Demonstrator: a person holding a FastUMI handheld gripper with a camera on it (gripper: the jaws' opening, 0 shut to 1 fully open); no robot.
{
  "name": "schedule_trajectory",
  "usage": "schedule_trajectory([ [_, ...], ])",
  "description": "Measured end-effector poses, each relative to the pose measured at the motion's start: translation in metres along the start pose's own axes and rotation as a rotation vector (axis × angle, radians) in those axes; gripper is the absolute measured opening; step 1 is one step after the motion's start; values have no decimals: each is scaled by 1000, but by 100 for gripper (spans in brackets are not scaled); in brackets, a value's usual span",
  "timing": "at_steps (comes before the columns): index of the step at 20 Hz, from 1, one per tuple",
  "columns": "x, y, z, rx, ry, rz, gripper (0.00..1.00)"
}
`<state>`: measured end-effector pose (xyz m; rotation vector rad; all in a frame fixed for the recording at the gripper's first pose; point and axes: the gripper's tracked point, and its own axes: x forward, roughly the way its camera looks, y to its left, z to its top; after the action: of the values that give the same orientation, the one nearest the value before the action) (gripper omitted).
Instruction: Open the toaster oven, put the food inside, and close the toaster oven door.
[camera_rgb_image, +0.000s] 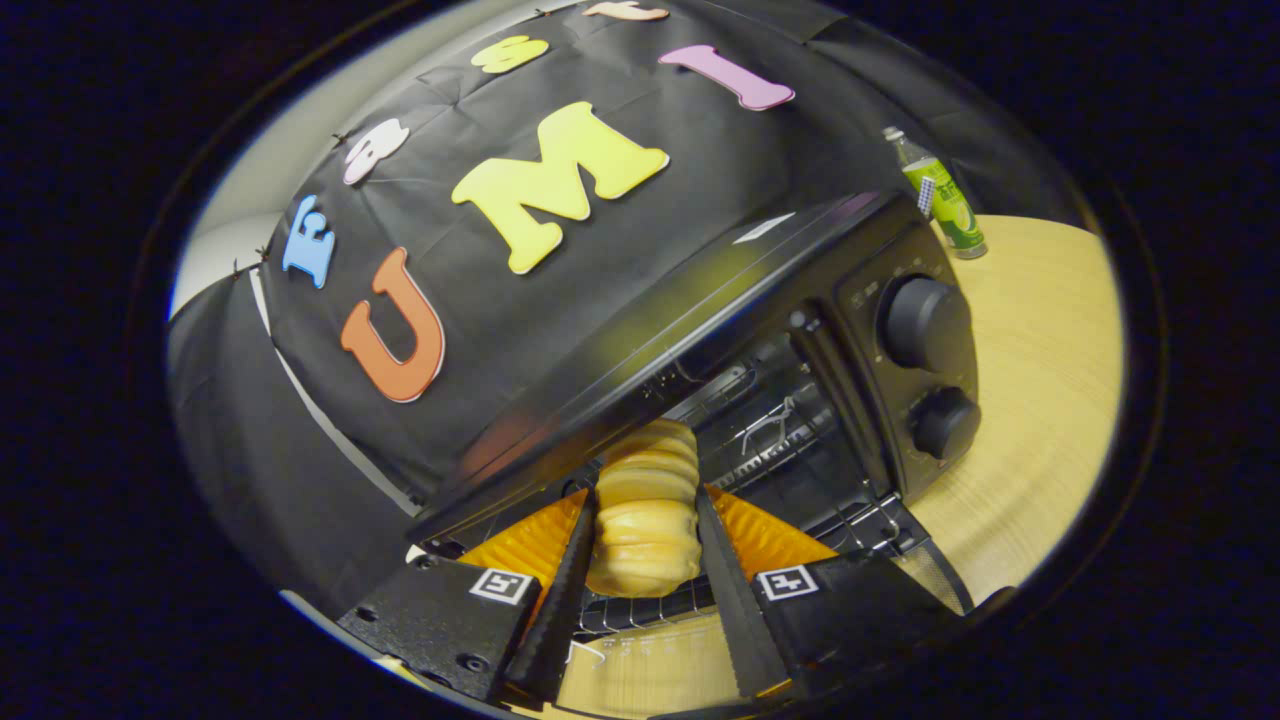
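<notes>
A ridged, golden bread roll sits between my two fingers, and the gripper is shut on it. The roll's far end reaches into the mouth of the black toaster oven, just under its top edge. The oven door is folded down and open beneath my fingers. Inside, a wire rack shows beyond and to the right of the roll. The whole scene appears tilted in the gripper view.
Two round black knobs sit on the oven's panel, right of the opening. A green bottle stands behind the oven on the light wooden table. The booth's black cloth wall rises behind.
</notes>
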<state>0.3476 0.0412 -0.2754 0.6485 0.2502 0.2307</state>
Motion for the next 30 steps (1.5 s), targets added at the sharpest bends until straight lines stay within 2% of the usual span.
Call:
schedule_trajectory([
  [1,5,-2,-2,-6,-2,-1,68],
  [5,15,-13,-6,-63,20,-26,85],
  [8,10,-21,-1,-145,1,-98,98],
  [9,8,-20,-4,-142,14,-98,100],
  [13,-7,-13,-12,-46,57,-74,100],
  [18,-42,0,-18,-77,85,-80,100],
  [24,-90,8,-26,-177,112,-150,100],
  [30,-122,12,-52,-403,197,-250,100],
])
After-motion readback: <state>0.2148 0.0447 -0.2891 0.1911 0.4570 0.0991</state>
